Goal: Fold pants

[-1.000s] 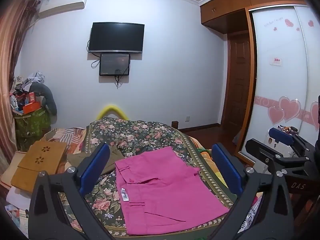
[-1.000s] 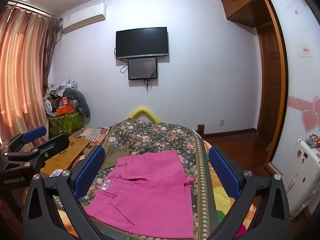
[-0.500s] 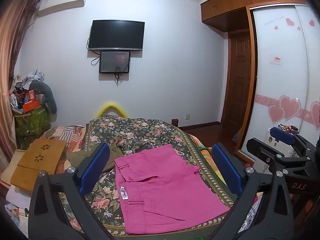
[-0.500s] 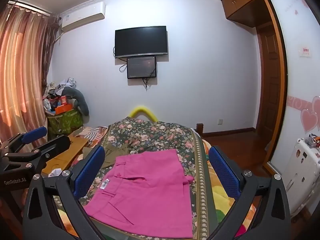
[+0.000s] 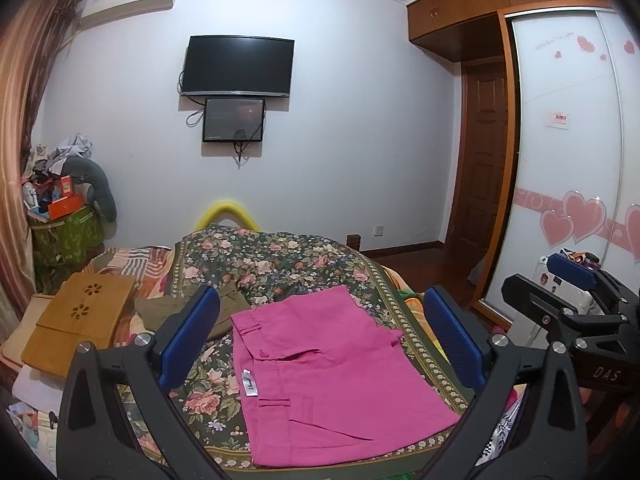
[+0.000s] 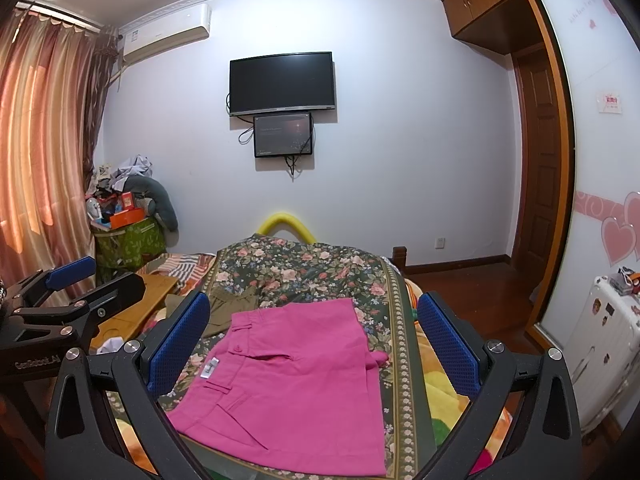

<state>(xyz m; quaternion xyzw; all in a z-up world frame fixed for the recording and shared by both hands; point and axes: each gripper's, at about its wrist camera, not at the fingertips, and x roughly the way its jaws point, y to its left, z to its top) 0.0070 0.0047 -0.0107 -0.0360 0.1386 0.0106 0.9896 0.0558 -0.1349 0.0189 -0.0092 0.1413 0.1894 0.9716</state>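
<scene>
Pink pants lie folded into a flat rectangle on the floral bedspread, waistband and white label to the left. They also show in the right wrist view. My left gripper is open and empty, held above and short of the pants. My right gripper is open and empty too, above the pants' near edge. Each gripper shows at the side of the other's view, the right one and the left one.
An olive garment lies beside the pants at their far left. A wooden lap tray sits left of the bed. A white suitcase and a sliding wardrobe stand on the right. A cluttered green box is by the curtain.
Both grippers have risen and tilted up slightly, so the pants sit a little lower in both views. The pants have not moved.
</scene>
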